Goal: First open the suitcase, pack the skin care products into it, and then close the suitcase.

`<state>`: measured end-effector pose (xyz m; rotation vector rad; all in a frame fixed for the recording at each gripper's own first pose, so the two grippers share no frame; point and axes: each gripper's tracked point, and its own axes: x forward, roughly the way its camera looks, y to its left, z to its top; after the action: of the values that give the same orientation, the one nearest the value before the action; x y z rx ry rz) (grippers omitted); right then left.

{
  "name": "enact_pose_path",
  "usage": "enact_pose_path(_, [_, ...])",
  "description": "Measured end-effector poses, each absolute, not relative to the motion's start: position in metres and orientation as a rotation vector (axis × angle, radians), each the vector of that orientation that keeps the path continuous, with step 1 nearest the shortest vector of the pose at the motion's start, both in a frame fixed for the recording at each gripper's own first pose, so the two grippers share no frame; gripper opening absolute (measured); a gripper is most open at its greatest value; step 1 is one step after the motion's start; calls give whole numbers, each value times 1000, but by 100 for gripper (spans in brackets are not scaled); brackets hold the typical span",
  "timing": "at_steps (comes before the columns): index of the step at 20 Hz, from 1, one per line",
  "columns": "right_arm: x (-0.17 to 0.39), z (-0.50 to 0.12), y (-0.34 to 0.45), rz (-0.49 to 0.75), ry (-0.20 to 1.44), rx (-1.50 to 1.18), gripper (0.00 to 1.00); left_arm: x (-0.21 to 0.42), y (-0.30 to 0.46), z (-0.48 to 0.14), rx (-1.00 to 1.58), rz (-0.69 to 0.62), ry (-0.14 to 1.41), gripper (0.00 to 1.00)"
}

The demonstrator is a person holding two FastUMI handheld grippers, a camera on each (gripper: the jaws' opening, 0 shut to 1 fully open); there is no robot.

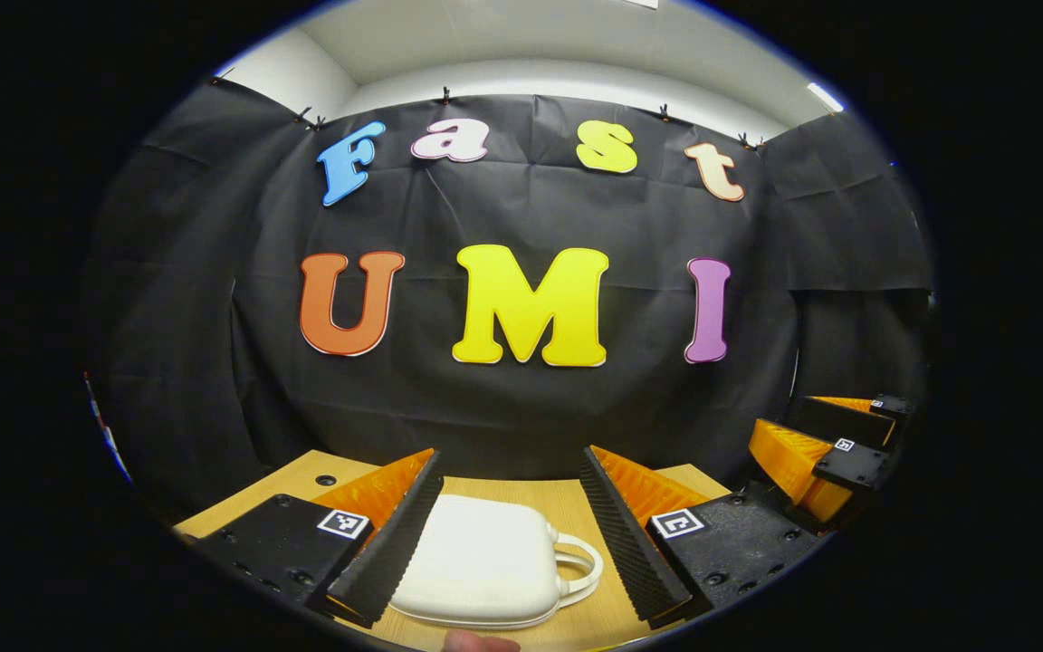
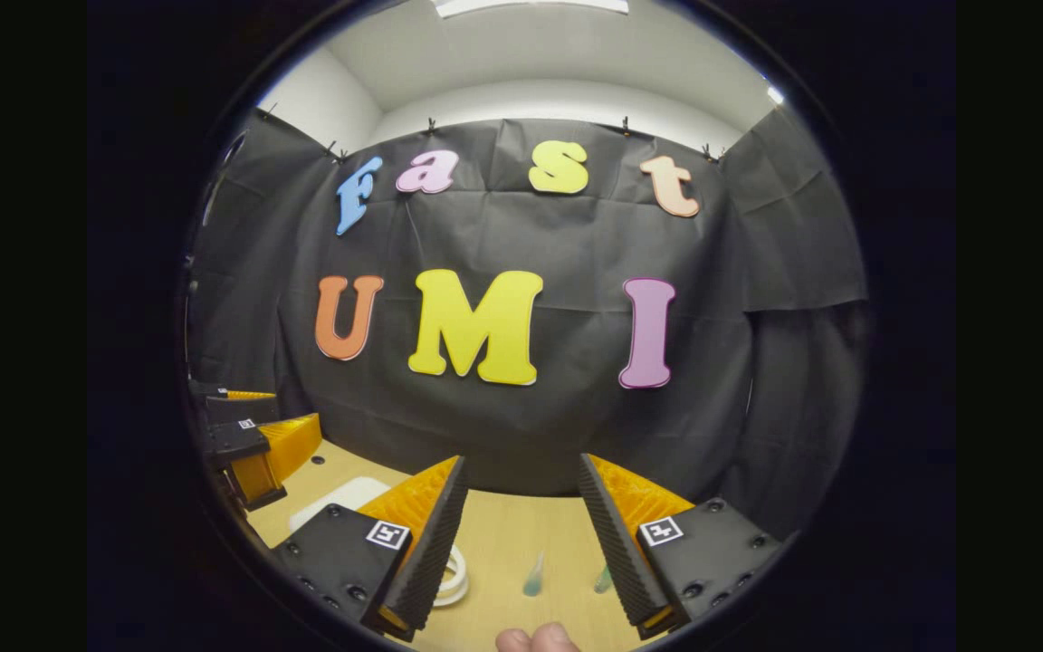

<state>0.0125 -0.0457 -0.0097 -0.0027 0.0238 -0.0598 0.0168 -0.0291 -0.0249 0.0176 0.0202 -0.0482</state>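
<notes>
So, suitcase (image 1: 485, 561): small white hard-shell case, lid down, flat on the wooden table (image 1: 567, 496); looks stiff, smooth, likely light, so probably slippery to the fingers.
Grip point: the looped handle (image 1: 580, 563) on the case's right edge is my pick for hold; the lid seam for prying open; latch type cannot tell.
Left gripper (image 1: 511, 507): fingers spread wide, nothing between them pinched; hangs just above the suitcase, which sits between and below the fingers.
Right gripper (image 2: 521, 512): fingers spread, holding nothing; off to the suitcase's right.
Skin care products: two small greenish tubes (image 2: 533, 575) right of the suitcase, below the right gripper; probably light, slightly squashy.
Status: case not yet opened.
</notes>
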Motion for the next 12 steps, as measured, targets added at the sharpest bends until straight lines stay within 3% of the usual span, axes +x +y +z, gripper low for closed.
enact_pose_path(12, [11,-38,-97,-131,91,-4,74,37,-58,-86,172,-106,143,98])
